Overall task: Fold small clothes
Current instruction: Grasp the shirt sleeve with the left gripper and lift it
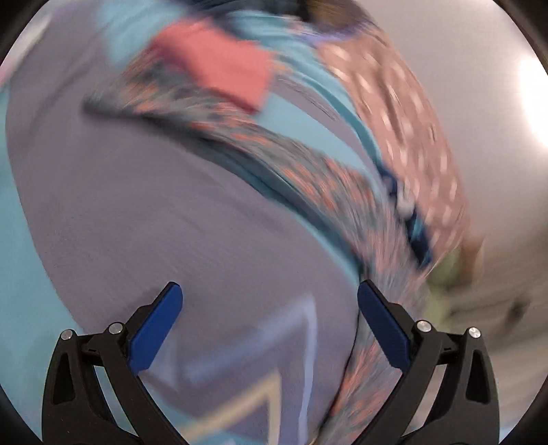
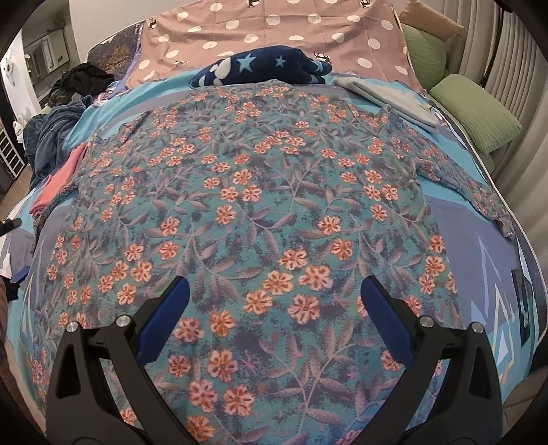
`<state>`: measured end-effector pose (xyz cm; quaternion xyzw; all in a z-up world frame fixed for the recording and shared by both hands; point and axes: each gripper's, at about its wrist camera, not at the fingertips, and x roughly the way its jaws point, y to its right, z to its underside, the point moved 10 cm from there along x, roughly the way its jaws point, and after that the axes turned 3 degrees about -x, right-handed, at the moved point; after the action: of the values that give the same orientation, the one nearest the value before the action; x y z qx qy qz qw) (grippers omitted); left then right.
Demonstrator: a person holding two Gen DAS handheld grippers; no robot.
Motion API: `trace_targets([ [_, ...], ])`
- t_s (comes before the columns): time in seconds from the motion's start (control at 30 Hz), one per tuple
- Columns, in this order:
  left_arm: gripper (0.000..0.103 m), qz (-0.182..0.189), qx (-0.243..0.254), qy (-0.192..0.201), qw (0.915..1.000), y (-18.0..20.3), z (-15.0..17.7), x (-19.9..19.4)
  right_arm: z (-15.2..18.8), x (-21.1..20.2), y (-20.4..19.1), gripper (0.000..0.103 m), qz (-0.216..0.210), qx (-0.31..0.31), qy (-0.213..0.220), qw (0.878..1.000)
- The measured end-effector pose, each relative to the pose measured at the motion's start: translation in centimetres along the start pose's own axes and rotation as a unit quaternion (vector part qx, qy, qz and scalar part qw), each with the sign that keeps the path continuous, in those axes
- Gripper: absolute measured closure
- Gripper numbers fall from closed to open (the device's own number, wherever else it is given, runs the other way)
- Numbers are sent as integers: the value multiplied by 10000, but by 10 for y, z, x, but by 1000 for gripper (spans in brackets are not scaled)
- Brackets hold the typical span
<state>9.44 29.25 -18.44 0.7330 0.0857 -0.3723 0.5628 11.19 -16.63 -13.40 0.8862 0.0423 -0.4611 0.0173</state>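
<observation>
Floral shirt point(image 2: 260, 212) flat under right gripper point(image 2: 274, 301), fingers wide, empty; left gripper point(image 1: 270, 304) fingers wide, beside shirt edge.

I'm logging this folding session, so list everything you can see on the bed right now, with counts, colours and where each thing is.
floral shirt: one, teal with orange flowers, spread flat mid-bed
pink garment: one, pink, at the shirt's left edge
star blanket: one, navy with pale stars, bunched beyond the shirt
grey cloth: one, light grey, folded, far right
polka-dot sheet: one, mauve with white dots, at the head
green pillows: two, right edge
dark clothes: pile, blue and black, left edge
left gripper: open, blurred view
right gripper: open, above the shirt
</observation>
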Motion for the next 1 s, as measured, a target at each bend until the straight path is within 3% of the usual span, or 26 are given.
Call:
trace_targets([
  [0.1,9,629,-1240,35,9903,-30,-38,3,1,5,4,2,56,69,-65,9999],
  [0.13,11,633,-1415,121,9878,-37,-48,2,2,5,5,2,73,90,-79,9999],
  [0.3,29,80,-1366,720,9880,-64,-100,8,3,11,12,2,162,203,-152,9995],
  [0.4,47,116,-1670,879,9820,-84,-131,18,3,13,15,2,210,235,-185,9993],
  [0.5,73,164,-1914,945,9768,-100,-149,25,2,14,16,2,255,226,-193,9992],
  [0.57,100,247,-1884,1024,9764,-99,-159,27,0,16,17,2,272,225,-200,9992],
  [0.6,100,229,-1821,1080,9771,-96,-161,25,0,17,17,2,277,222,-206,9992],
  [0.7,101,130,-1212,1502,9811,-63,-165,8,-2,21,16,2,289,196,-235,9991],
  [0.8,101,102,-31,1703,9853,12,-156,-1,-4,29,15,2,247,215,-301,9990],
  [0.87,101,219,1011,1730,9795,85,-132,-1,-7,32,14,2,151,259,-298,9991],
  [1.0,101,735,2322,1357,9603,186,-63,17,-14,27,16,2,113,259,-147,9995],
])
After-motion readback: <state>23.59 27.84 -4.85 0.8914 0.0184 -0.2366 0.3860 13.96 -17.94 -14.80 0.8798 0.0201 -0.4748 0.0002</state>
